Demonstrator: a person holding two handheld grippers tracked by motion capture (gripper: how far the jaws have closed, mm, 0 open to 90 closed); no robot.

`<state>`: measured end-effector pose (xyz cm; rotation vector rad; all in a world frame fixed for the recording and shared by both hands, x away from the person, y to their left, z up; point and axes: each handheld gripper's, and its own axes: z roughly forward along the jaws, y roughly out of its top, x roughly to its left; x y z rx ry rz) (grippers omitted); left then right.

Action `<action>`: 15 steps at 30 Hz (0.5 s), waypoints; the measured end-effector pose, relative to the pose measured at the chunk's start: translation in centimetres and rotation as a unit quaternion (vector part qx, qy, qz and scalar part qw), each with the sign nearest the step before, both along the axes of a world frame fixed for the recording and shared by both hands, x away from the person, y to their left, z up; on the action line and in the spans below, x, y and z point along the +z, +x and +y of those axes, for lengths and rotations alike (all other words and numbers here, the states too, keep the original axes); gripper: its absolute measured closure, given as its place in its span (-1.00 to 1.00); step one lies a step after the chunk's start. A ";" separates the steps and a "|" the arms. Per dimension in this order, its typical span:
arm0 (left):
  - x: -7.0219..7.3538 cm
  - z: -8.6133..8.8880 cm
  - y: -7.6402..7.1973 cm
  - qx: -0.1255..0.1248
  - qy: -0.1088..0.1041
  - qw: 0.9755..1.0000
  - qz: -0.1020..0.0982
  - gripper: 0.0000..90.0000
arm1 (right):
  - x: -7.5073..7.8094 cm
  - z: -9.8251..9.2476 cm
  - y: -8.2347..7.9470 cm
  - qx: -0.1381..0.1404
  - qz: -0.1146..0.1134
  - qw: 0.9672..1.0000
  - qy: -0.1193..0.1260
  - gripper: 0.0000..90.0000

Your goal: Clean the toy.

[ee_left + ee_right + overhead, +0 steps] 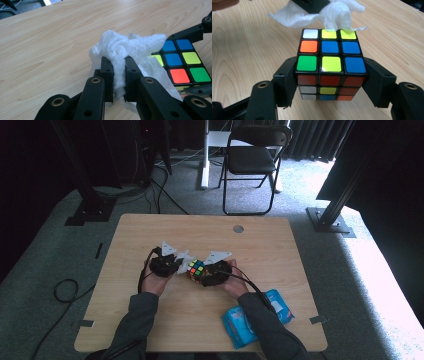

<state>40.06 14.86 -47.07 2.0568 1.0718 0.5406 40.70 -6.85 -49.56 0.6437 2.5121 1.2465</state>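
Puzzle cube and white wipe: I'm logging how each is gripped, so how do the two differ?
The puzzle cube is rigid, square and many-coloured; the white wipe is soft, crumpled and plain. The right gripper spans the cube's opposite sides with fingers wide apart; the left gripper pinches the wipe with fingers nearly together. Both are held above the table.

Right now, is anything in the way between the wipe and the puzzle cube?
No. The left claw pinches the white wipe, which already reaches the top edge of the cube that the right claw holds.
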 end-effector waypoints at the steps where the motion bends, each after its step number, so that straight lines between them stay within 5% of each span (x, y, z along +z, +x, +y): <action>1: -0.1 -0.1 0.0 -0.002 0.001 1.000 0.001 0.81 | 0.0 0.0 0.0 0.001 0.000 1.000 0.002 -0.24; 15: -0.7 -0.8 -0.1 -0.037 0.008 0.999 0.000 0.80 | 0.2 -0.1 -0.1 0.007 -0.002 1.000 0.010 -0.24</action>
